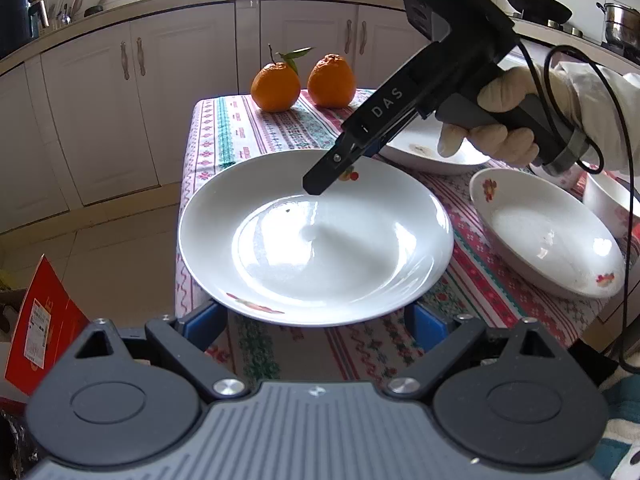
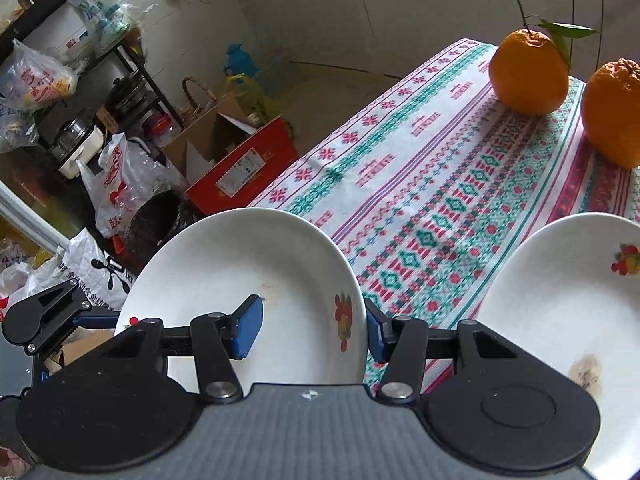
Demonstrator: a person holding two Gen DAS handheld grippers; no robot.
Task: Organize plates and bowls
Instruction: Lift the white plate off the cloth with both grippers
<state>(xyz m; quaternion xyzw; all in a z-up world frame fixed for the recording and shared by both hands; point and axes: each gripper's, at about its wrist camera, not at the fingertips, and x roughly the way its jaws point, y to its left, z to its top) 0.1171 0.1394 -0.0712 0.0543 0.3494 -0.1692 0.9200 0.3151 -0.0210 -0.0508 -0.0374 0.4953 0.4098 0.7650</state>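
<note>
From my left wrist camera, the big plate [image 1: 316, 236] sits between my left claw's [image 1: 316, 320] spread blue pads, which stand at its near rim; whether they press it I cannot tell, since the rim hides the contact. My right claw [image 1: 316, 186] reaches over the plate's far rim, held in my gloved hand [image 1: 500, 120]. A smaller plate [image 1: 548, 232] lies to the right on the patterned tablecloth [image 1: 224, 132], another dish behind it.

From my right wrist camera, the right claw [image 2: 314, 330] is clenched across that big plate's [image 2: 256, 264] edge, one pad inside, one outside. A stained plate [image 2: 560, 300] waits beside it.

I judge this the gathering step: next, carry the gripped plate level onto another for stacking.
</note>
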